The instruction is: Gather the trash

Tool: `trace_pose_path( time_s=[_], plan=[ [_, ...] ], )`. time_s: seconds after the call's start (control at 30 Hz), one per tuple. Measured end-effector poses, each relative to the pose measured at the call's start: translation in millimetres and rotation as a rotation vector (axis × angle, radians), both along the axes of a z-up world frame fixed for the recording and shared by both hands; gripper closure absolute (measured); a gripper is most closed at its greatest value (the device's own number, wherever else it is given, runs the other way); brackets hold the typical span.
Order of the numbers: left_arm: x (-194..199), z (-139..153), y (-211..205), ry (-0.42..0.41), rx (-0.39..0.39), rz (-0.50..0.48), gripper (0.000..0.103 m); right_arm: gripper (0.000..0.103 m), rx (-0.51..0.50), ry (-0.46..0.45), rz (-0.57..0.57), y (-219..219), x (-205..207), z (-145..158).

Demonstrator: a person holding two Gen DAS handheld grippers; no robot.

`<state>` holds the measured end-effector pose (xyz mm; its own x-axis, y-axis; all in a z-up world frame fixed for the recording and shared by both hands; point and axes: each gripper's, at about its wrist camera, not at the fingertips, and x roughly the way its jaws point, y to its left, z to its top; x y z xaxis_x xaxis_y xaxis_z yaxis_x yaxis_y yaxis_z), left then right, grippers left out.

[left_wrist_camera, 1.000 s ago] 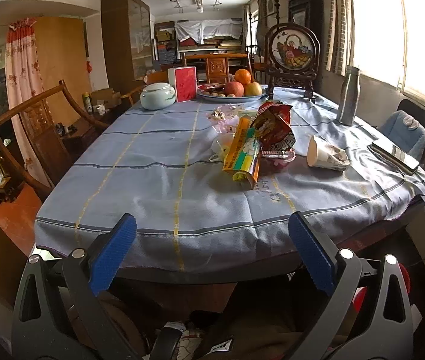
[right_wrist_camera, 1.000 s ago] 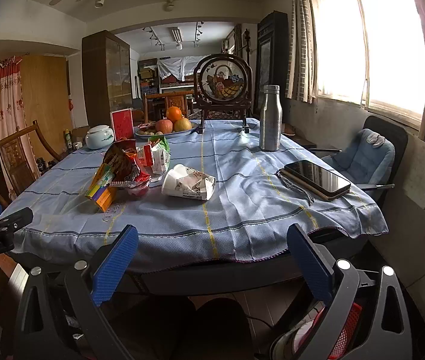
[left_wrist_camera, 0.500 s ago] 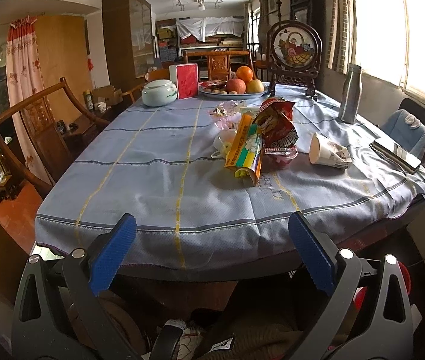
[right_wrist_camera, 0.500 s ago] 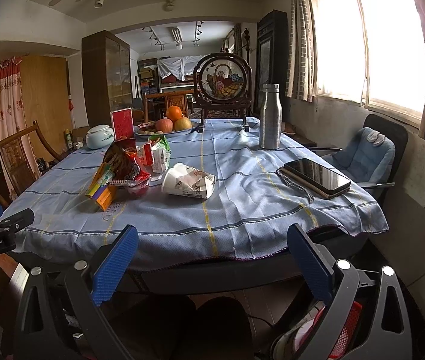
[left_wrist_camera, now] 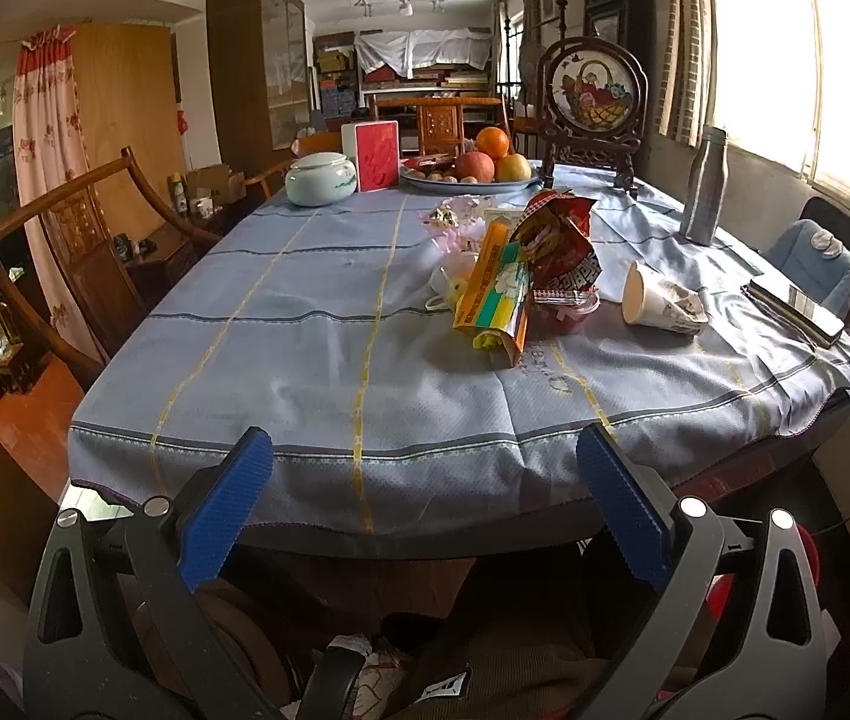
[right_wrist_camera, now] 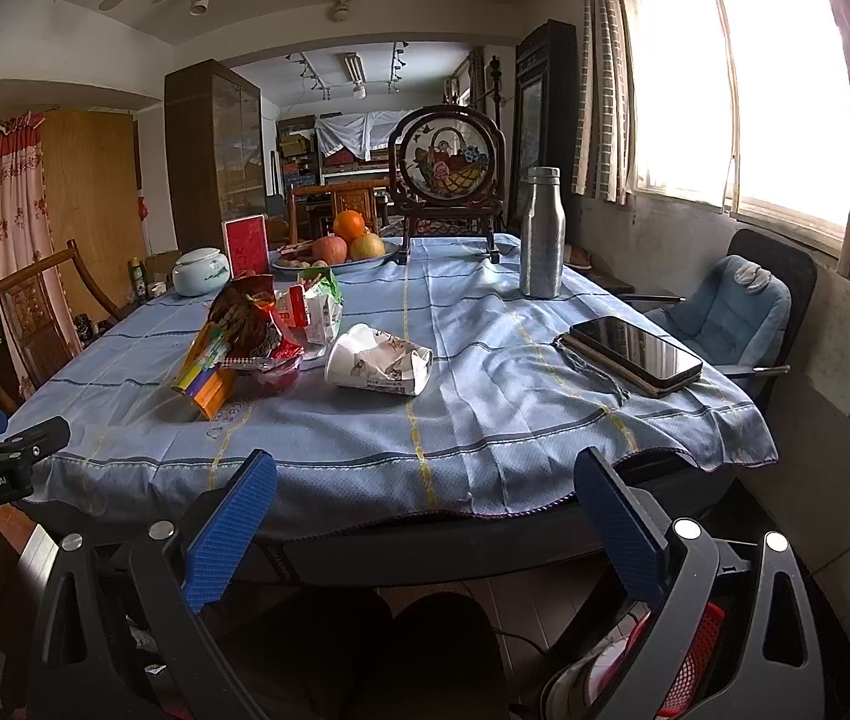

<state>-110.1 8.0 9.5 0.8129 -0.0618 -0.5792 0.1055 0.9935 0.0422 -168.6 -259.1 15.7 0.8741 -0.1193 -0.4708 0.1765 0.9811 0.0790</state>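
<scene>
The room is a long dining space with wooden cabinets, a curtain on the left, bright windows on the right and a ceiling fan above. Filling the middle is the worktop, draped in a blue-grey cloth with yellow stripes that hangs over the near edge.

At the far end stand things that look meant to stay: a fruit plate, a ceramic jar, a framed screen. A steel bottle stands towards the window side, and a phone lies flat on that side nearer the front.

The trash is bunched mid-worktop, probably left where someone snacked: a yellow-orange box propped on its side, a red crisp bag leaning over it, and just beside them a crumpled paper cup tipped over.

Both tools hang below the near edge, well apart from the pile. The left gripper has its jaws spread wide and holds nothing; the right gripper is likewise agape and empty. Collecting has not begun.
</scene>
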Motion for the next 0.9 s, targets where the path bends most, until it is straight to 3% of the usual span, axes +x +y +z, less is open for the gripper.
trace_pose_path(
  time_s=[0.57, 0.9],
  plan=[
    [10, -11, 0, 0.036, -0.004, -0.008, 0.006, 0.006, 0.009, 0.016, -0.001, -3, 0, -10],
    [68, -28, -1, 0.103, 0.02, -0.009, 0.006, 0.006, 0.062, 0.093, 0.024, -15, 34, -40]
  ],
)
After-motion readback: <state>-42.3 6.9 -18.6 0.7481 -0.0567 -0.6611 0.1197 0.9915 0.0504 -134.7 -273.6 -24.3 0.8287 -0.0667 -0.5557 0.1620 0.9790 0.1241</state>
